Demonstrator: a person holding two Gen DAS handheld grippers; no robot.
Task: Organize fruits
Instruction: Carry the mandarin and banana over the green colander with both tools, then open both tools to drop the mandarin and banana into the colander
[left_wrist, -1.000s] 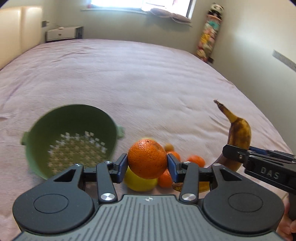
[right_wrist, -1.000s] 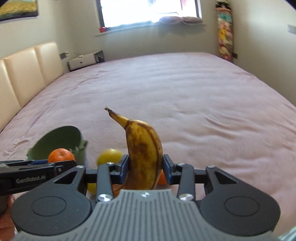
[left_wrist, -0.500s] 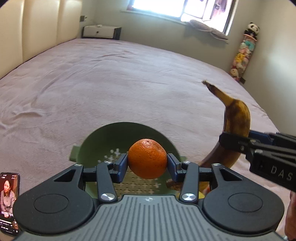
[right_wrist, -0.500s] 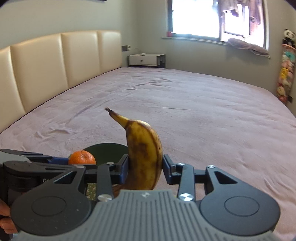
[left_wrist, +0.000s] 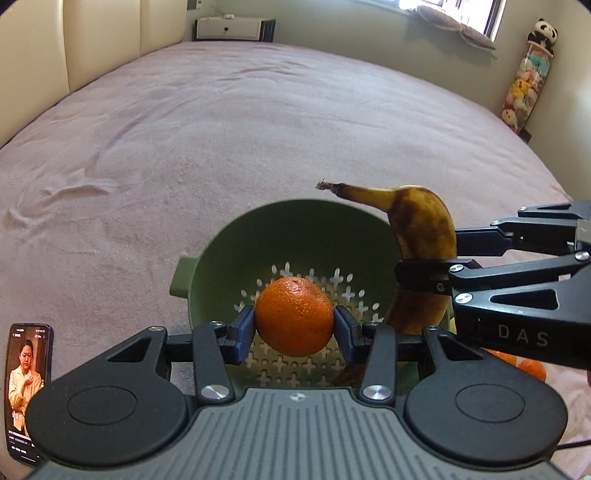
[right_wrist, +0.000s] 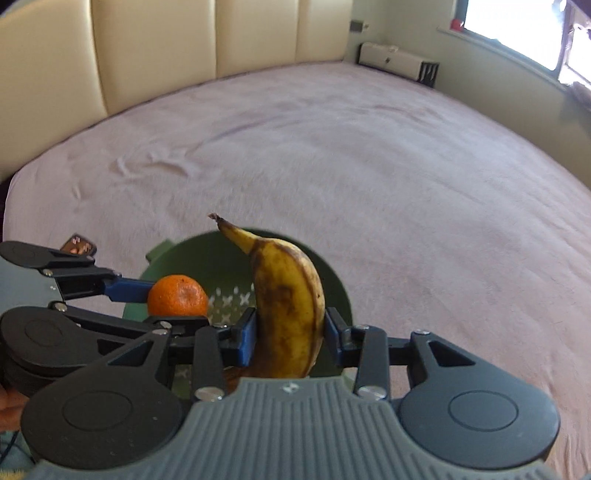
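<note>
My left gripper (left_wrist: 294, 329) is shut on an orange (left_wrist: 294, 316) and holds it over the green colander (left_wrist: 295, 225) on the bed. My right gripper (right_wrist: 290, 328) is shut on a spotted banana (right_wrist: 286, 295), held upright over the colander (right_wrist: 332, 280). In the left wrist view the banana (left_wrist: 421, 236) and the right gripper (left_wrist: 428, 275) stand at the colander's right rim. In the right wrist view the orange (right_wrist: 177, 295) and the left gripper (right_wrist: 162, 301) sit at its left side. The colander's perforated bottom shows bare.
Small orange fruits (left_wrist: 532, 369) lie on the bed right of the colander, mostly hidden by the right gripper. A phone (left_wrist: 27, 387) with a lit screen lies at the lower left. The pink bedspread (left_wrist: 258, 129) stretches ahead; a cream headboard (right_wrist: 184, 55) stands behind.
Both grippers have swung left from the fruit pile and lowered over the colander, carrying the orange and the banana. The banana now leans over the colander's rim.
</note>
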